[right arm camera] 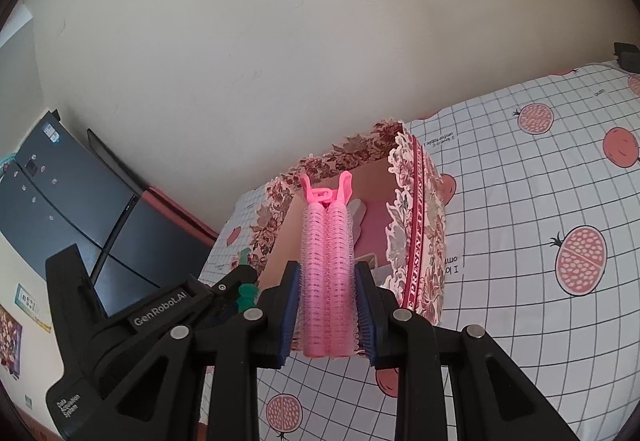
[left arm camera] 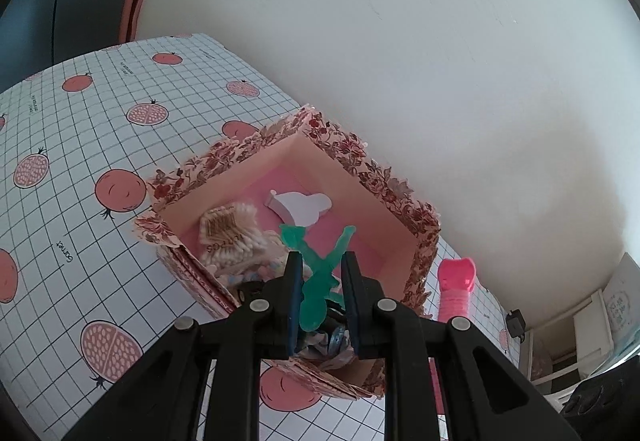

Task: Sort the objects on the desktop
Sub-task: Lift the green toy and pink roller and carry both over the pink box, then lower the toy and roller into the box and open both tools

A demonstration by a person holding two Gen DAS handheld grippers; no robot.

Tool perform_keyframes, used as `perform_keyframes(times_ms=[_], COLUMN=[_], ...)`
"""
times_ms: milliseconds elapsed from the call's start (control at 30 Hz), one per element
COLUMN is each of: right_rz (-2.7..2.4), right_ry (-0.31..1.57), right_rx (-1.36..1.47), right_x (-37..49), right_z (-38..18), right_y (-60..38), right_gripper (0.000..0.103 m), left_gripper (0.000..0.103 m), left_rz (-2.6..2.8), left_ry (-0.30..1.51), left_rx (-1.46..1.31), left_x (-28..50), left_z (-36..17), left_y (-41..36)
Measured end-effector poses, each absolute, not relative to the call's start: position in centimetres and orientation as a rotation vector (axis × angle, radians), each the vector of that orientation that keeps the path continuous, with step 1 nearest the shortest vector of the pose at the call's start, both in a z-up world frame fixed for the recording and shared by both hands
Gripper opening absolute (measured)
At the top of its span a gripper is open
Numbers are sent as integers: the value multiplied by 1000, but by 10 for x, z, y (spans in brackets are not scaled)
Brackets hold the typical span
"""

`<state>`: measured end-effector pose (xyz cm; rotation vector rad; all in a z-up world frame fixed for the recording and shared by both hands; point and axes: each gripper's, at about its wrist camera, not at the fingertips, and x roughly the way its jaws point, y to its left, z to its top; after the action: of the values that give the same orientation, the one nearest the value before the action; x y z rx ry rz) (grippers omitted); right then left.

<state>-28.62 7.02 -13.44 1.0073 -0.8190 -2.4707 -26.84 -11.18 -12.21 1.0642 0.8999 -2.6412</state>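
The left gripper (left arm camera: 322,277) is clamped on a green plastic figure (left arm camera: 320,281) above the floral box (left arm camera: 372,169); the right gripper (right arm camera: 327,305) is clamped on a pink hair roller clip (right arm camera: 327,261).

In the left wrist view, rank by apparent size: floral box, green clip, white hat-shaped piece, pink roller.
1. floral box
2. green clip, enlarged by nearness in the left gripper
3. white hat-shaped piece and pink roller look alike; unranked.

one floral box (left arm camera: 352,153), one pink hair clip (right arm camera: 328,269), one green figure (left arm camera: 320,281)
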Motion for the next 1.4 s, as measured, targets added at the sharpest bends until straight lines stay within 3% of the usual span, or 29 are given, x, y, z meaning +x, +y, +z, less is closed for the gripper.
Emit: perform_keyframes(times_ms=[1067, 1133, 1200, 1267, 1400], right_rz=[-2470, -2471, -2481, -2475, -2479], right_ry=[-787, -794, -802, -812, -806], right_rx=[1045, 1053, 1062, 1060, 1060], right_x=[-288, -289, -289, -289, -289], right_z=[-139, -139, -140, -140, -141], right_y=[63, 64, 65, 65, 64], right_gripper=[30, 32, 32, 33, 34], left_gripper=[20, 23, 40, 48, 48], left_rz=[-2620, -2612, -2604, -2601, -2595], left_ry=[862, 874, 880, 886, 884], left_rx=[1102, 1116, 1117, 1110, 1111], left_x=[-270, -270, -270, -269, -269], left_z=[-123, -125, -126, -125, -125], left_y=[-111, -111, -112, -113, -113])
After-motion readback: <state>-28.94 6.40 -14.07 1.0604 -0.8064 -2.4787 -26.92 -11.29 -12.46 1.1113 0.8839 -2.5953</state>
